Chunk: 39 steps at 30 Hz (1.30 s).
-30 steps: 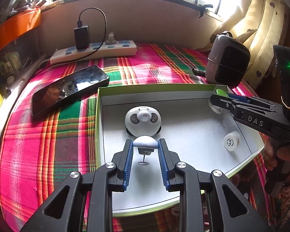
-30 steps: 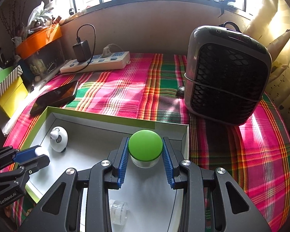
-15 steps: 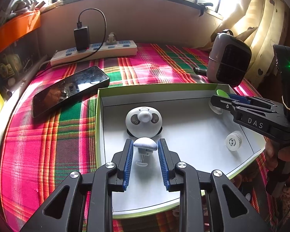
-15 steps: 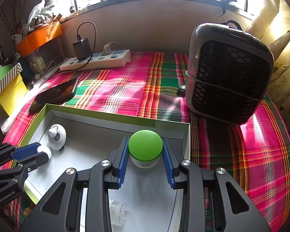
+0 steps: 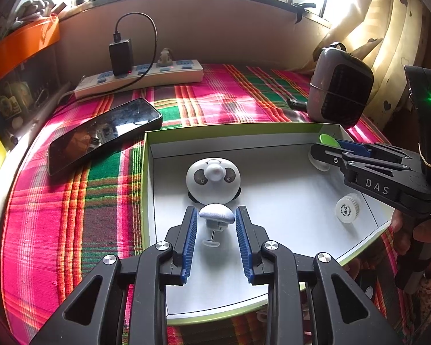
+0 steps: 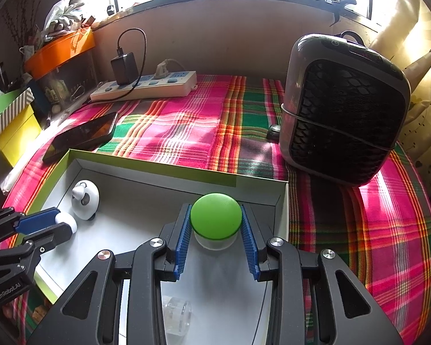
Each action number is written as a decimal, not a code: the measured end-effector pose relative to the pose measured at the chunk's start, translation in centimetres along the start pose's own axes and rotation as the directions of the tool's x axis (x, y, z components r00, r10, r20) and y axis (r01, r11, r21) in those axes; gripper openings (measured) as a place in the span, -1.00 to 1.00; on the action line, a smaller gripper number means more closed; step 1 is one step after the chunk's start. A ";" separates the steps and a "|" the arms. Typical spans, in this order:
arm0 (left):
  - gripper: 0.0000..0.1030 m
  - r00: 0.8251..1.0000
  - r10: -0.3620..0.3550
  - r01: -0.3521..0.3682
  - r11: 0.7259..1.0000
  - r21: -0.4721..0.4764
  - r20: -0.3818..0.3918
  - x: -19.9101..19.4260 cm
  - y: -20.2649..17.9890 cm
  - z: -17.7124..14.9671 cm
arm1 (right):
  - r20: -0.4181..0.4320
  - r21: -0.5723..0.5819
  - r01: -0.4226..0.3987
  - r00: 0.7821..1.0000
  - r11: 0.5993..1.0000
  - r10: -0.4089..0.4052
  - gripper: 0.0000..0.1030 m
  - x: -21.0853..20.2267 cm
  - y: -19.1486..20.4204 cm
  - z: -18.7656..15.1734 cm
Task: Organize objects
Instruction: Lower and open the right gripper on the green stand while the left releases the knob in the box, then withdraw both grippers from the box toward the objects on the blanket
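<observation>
Blue-padded fingers [image 5: 189, 238] of the left gripper [image 5: 216, 240] have just been easing apart around a small white mushroom-shaped piece [image 5: 216, 214] at lower centre, thin gaps showing on both sides. It sits inside the green-edged white box [image 5: 244, 130], just below a round panda-faced toy [image 5: 213, 180]. Lower centre of the other view, the right gripper [image 6: 216, 243] pinches a green-capped jar [image 6: 215, 217] near the box's far wall.
</observation>
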State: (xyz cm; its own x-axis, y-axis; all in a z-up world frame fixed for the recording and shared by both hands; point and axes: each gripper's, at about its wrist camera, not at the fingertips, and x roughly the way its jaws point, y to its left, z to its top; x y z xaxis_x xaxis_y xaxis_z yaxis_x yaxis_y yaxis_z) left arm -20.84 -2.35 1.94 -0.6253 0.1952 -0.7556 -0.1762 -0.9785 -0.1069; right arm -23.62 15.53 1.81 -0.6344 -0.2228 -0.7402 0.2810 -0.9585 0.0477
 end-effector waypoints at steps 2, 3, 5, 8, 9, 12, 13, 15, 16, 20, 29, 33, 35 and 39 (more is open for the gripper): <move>-0.46 1.000 -0.005 0.005 1.000 -0.001 0.001 0.0 0.0 0.0 | 0.000 0.000 0.000 1.000 1.000 0.000 -0.32 0.0 0.0 0.0; -0.45 1.000 -0.008 0.008 1.000 -0.001 0.001 -0.1 0.0 0.0 | 0.000 0.001 0.000 1.000 1.000 0.000 -0.32 0.0 0.0 0.0; -0.42 1.000 -0.013 0.013 1.000 -0.005 0.002 -0.1 0.1 -0.1 | 0.000 0.001 0.002 1.000 1.000 -0.002 -0.32 0.0 0.0 0.0; -0.34 1.000 -0.025 0.025 1.000 -0.007 0.002 -0.2 0.0 -0.1 | 0.012 0.001 0.002 1.000 1.000 -0.002 -0.18 -0.3 0.1 0.0; -0.32 1.000 -0.028 0.028 1.000 -0.006 0.002 -0.2 -0.1 -0.1 | 0.016 0.000 0.002 1.000 1.000 -0.002 -0.14 -0.4 0.1 0.0; -0.27 1.000 -0.028 0.028 1.000 -0.002 0.001 -0.3 -0.2 0.0 | 0.023 -0.005 0.009 1.000 1.000 -0.009 -0.14 -0.6 0.3 0.0; -0.27 1.000 -0.027 0.027 1.000 0.000 0.001 -0.3 -0.2 0.0 | 0.024 -0.006 0.010 1.000 1.000 -0.010 -0.14 -0.7 0.3 0.0; -0.26 1.000 -0.026 0.026 1.000 -0.005 0.004 -0.4 -0.2 0.0 | 0.026 -0.004 0.010 1.000 1.000 -0.010 -0.14 -0.8 0.3 0.0; -0.26 1.000 -0.026 0.026 1.000 -0.007 0.004 -0.5 -0.1 0.0 | 0.029 -0.002 0.010 1.000 1.000 -0.010 -0.14 -0.9 0.4 0.0; -0.21 1.000 -0.017 0.018 1.000 -0.016 0.010 -1.0 0.0 0.0 | 0.036 0.003 0.013 0.999 1.000 -0.013 -0.13 -1.3 0.5 0.0; -0.19 0.999 0.006 -0.006 1.000 -0.003 0.031 -2.6 -0.4 -0.6 | 0.060 0.005 0.023 0.998 1.000 -0.023 -0.13 -3.2 1.1 -0.5; -0.19 0.999 0.002 -0.002 1.000 0.000 0.045 -3.6 -0.6 -0.8 | 0.077 0.010 0.023 0.997 1.000 -0.024 -0.12 -4.3 1.5 -0.9; -0.19 0.999 0.008 -0.008 1.000 0.003 0.054 -4.2 -0.8 -1.0 | 0.085 0.017 0.021 0.996 1.000 -0.023 -0.12 -4.8 1.6 -1.1; -0.18 0.998 0.010 -0.010 1.000 0.005 0.067 -5.1 -1.0 -1.4 | 0.095 0.020 0.018 0.995 1.000 -0.020 -0.12 -5.9 1.9 -1.7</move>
State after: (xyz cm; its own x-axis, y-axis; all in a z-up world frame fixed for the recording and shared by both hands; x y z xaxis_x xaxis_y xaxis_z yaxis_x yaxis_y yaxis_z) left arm -16.44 -2.51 5.04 -0.6766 0.1894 -0.7116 -0.1731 -0.9802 -0.0962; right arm -18.14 15.37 5.15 -0.7058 -0.2193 -0.6736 0.2547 -0.9658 0.0475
